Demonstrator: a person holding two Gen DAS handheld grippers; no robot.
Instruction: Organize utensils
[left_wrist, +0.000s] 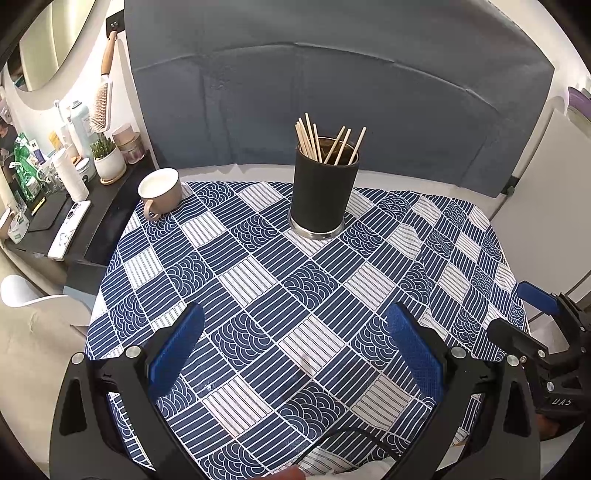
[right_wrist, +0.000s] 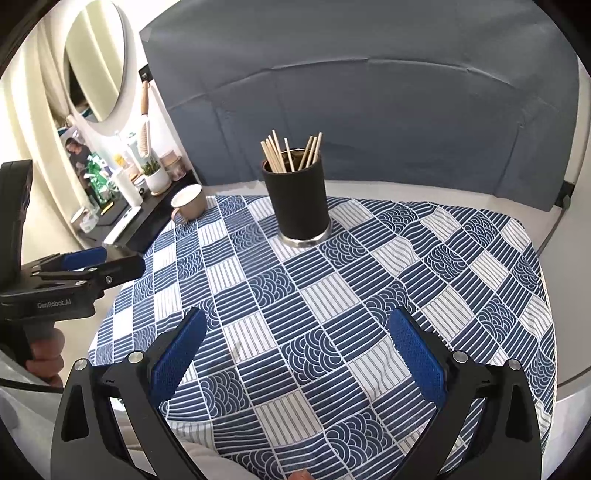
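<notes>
We hold both grippers low over a blue-and-white patterned cloth (left_wrist: 295, 295), and we take the black holder (left_wrist: 325, 192) as our landmark. It stands upright on the cloth at the far side, on a shiny metal base, and the wooden chopsticks (left_wrist: 325, 142) lean inside it, their tips fanning out above its rim. In the left wrist view our left gripper (left_wrist: 295, 325) sits well on the near side of the holder with its jaws spread wide, blue pads facing each other and nothing between them but cloth. In the right wrist view our right gripper (right_wrist: 297, 328) is likewise near us, well short of the holder, jaws wide and holding nothing. Each gripper shows in the other's view: the right one at the right edge of the left view, the left one at the left edge of the right view, with our hand (right_wrist: 46, 354) wrapped round its handle. Left of the holder, near the cloth's far corner, a beige mug (left_wrist: 160, 192) stands upright, handle toward us. Farther left of it, off the cloth, a dark shelf (left_wrist: 92, 229) carries a small potted plant (left_wrist: 107, 158), bottles and a white phone (left_wrist: 70, 229); a hairbrush (left_wrist: 103, 96) hangs above it beside a round mirror (right_wrist: 96, 55). Behind the holder rises a grey padded headboard (left_wrist: 332, 92).
</notes>
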